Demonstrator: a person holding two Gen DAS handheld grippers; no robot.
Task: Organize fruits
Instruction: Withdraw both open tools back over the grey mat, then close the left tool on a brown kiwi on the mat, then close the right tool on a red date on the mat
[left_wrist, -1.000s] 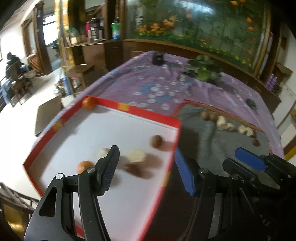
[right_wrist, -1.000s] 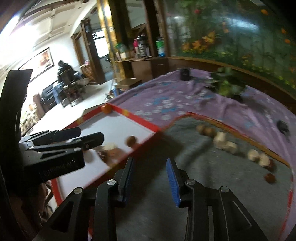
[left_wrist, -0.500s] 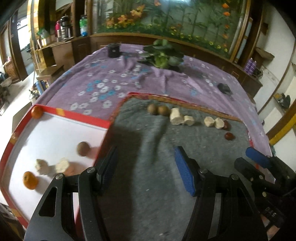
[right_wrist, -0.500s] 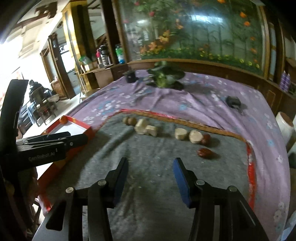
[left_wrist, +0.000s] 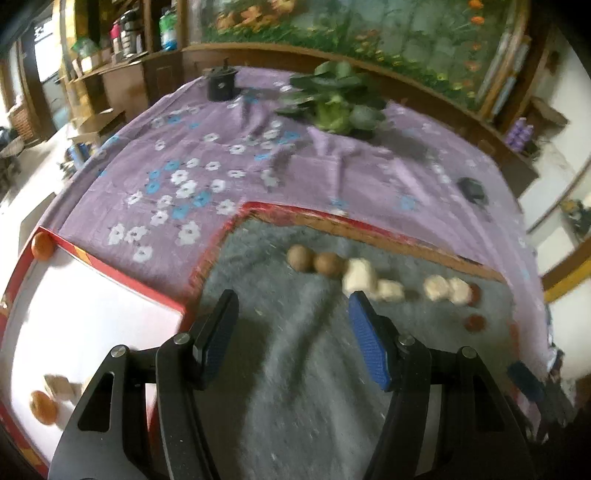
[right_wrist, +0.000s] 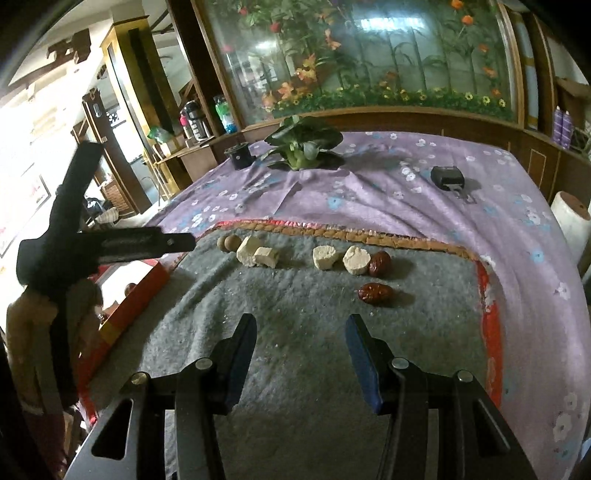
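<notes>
With both my left gripper (left_wrist: 291, 334) and right gripper (right_wrist: 301, 356) wide open and empty, I should straddle the red date (right_wrist: 375, 293) just ahead squarely before closing.

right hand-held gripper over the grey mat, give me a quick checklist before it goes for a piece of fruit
1. Right hand-held gripper open and holding nothing: ok.
2. Left hand-held gripper open and holding nothing: ok.
3. Nearest target, the lone red date, lies apart from the other pieces: ok.
4. Path across the grey mat to that date is clear: ok.
5. White tray has free room: ok.
6. Which group in the tray takes the date: cannot tell.
</notes>
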